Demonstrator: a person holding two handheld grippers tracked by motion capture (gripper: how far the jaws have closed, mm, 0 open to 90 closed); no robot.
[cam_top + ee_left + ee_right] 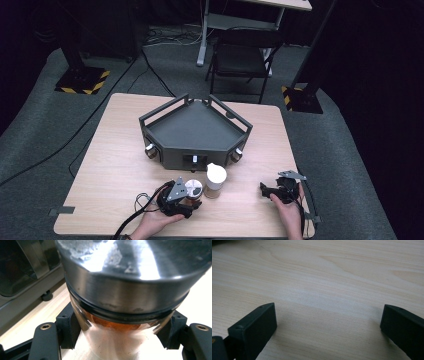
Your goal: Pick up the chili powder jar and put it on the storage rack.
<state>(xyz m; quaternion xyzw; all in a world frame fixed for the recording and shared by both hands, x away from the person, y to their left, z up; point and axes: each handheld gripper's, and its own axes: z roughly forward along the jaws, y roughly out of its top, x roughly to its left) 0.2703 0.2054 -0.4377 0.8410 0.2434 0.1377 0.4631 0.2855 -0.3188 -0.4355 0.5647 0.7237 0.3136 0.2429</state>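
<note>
Spanning grey carpet, wooden table (120, 150)

No legible text, label, brand name or number on any item inspected. The sole sign present: yellow-and-black hazard striping on the two stand bases (82, 80) on the floor beyond the table.

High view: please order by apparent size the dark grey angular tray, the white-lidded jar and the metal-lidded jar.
1. Dark grey angular tray, clearly largest.
2. White-lidded jar and metal-lidded jar look similar; the left gripper hides part of the metal-lidded jar, so I do not rank them.
</note>
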